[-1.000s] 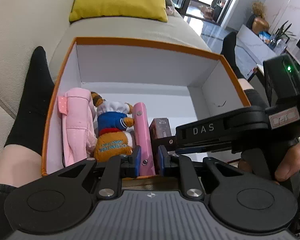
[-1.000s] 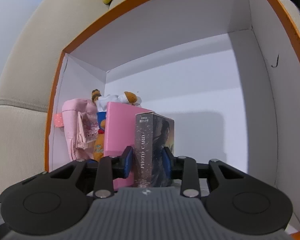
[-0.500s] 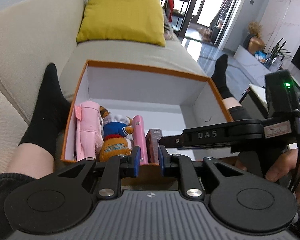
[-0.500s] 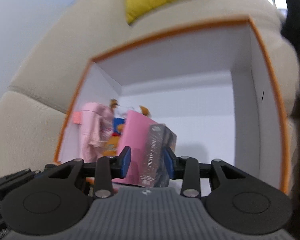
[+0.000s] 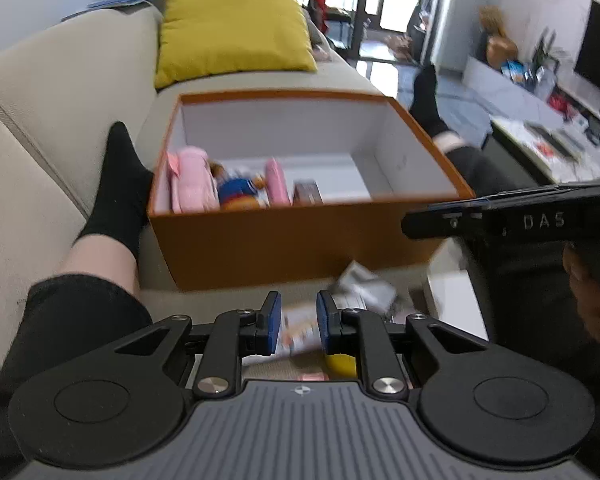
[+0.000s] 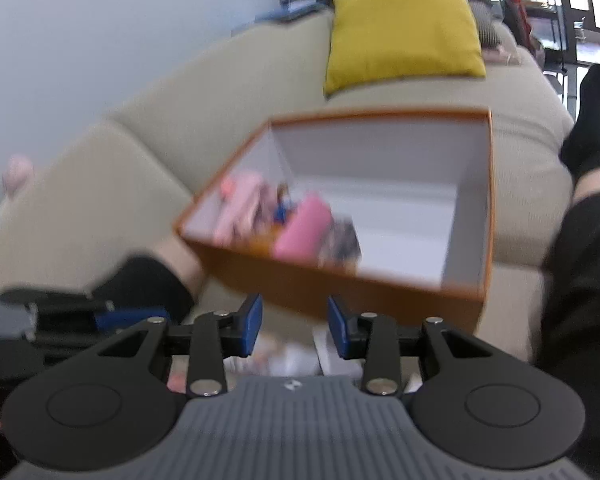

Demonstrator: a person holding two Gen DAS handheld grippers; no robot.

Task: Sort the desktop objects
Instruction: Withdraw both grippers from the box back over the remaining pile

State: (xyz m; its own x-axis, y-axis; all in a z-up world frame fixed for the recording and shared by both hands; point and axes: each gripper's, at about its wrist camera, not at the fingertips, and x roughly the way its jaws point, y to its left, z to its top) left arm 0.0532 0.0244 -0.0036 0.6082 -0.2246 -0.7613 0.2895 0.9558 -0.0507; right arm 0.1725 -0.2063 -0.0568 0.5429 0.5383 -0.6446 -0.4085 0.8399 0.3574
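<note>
An orange box (image 5: 280, 240) with a white inside rests on the sofa between a person's legs. Along its left side stand a pink pouch (image 5: 190, 178), a plush bear (image 5: 236, 190), a pink book (image 5: 277, 182) and a dark photo card box (image 5: 308, 192). My left gripper (image 5: 299, 322) hovers in front of the box, narrowly open and empty. My right gripper (image 6: 295, 326) is also back from the box (image 6: 340, 292), open with nothing between its pads. Below both lie loose items: a crumpled silver packet (image 5: 362, 284), a printed card (image 5: 300, 332) and something yellow (image 5: 340, 360).
A yellow cushion (image 5: 232, 28) leans on the beige sofa behind the box. Legs in black socks (image 5: 116, 188) flank the box on both sides. A white flat object (image 5: 452, 300) lies at the right. A cluttered low table (image 5: 540, 140) stands far right.
Both grippers have pulled back and up out of the box. The right one has let go of the photo card box, which stays in the box beside the pink book.
</note>
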